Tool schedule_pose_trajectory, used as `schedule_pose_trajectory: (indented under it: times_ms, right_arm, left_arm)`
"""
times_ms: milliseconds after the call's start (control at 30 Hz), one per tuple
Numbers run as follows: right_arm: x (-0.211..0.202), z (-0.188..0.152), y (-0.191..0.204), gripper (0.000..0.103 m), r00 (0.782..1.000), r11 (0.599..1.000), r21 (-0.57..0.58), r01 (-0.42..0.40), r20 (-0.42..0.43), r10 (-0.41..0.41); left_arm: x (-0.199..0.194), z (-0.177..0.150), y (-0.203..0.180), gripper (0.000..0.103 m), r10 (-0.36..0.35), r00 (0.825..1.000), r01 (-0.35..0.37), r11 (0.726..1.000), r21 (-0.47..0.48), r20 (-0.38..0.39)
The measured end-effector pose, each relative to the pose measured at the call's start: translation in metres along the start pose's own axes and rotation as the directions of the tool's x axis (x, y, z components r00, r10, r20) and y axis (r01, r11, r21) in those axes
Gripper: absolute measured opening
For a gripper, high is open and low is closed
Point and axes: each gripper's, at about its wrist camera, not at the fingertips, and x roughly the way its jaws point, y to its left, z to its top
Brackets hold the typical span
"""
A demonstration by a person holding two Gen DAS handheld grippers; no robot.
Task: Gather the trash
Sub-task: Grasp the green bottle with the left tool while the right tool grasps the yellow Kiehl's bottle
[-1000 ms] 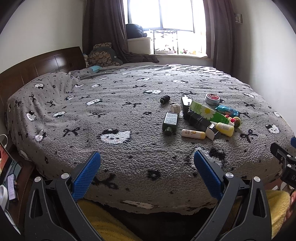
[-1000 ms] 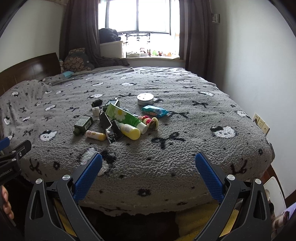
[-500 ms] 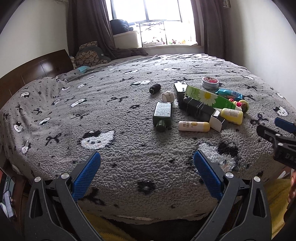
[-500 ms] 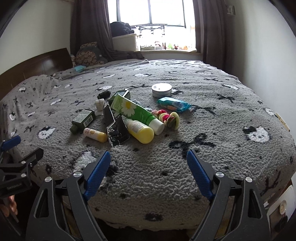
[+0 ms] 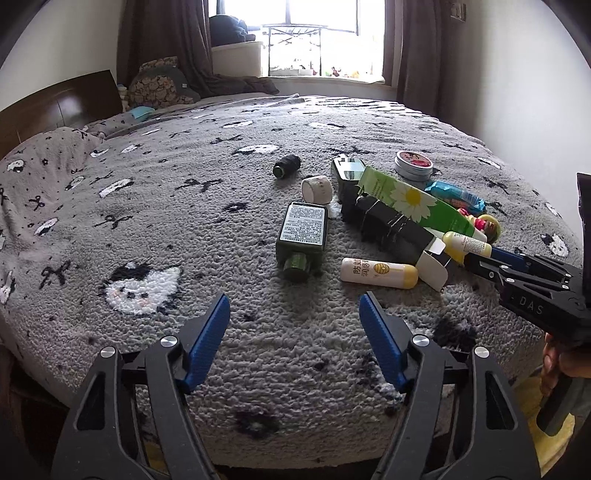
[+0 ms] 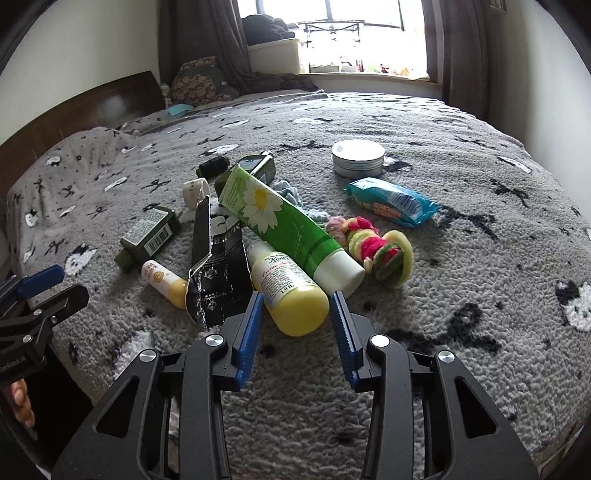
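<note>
A: Grey fleece bedspread (image 6: pixel 461 266), cat-face and bow pattern, covering the bed. Item one on it?

B: Yellow lotion bottle (image 6: pixel 291 291), lying on its side, base toward the right tongs (image 6: pixel 297 328). The blue pads (image 6: pixel 251 328) stand either side of the base, spread, with a gap each side; not pinching it.

A: Beside it?

B: Green daisy tube (image 6: pixel 284 218), white cap toward the camera, resting against the yellow bottle. Left of both, a flattened black carton (image 6: pixel 218 269), torn open. Left again, a small white-and-yellow tube (image 6: pixel 164 282), then a dark green flask (image 6: pixel 147 236) on its side.

A: Right of the pile?

B: Stack of coloured hair ties (image 6: pixel 373 247), touching the green tube's cap end. Behind them, a blue snack packet (image 6: pixel 391 203), then a round tin (image 6: pixel 357 158), apart from the rest.

A: Far side of the pile?

B: Roll of white tape (image 5: pixel 317 188), a dark spool (image 5: pixel 286 166) standing apart, a dark green box (image 5: pixel 347 170) partly under the daisy tube.

A: Left tongs?

B: Left tongs (image 5: pixel 293 325) hover above the bedspread near the bed's front edge, spread wide, holding nothing. The flask and the small tube lie just ahead of them.

A: Background?

B: Wooden headboard (image 5: pixel 59 107), patterned cushion (image 5: pixel 155 88), window (image 5: pixel 314 33) with dark curtains.
</note>
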Motion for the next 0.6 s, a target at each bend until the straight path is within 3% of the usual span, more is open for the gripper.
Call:
schedule_pose_trajectory:
  times_ms: [500,600]
  right_arm:
    - [0.031,0.02,0.003,0.04,0.996,0.997,-0.017,-0.074,-0.048,0.073]
    - [0.041,0.024,0.007,0.045,0.996,0.997,-0.02,-0.072,-0.063,0.071]
  left_arm:
    - [0.032,0.015,0.007,0.064,0.009,0.999,-0.008,0.999,0.037,-0.043]
    - [0.039,0.023,0.009,0.064,0.014,0.999,-0.012,0.999,0.041,-0.046]
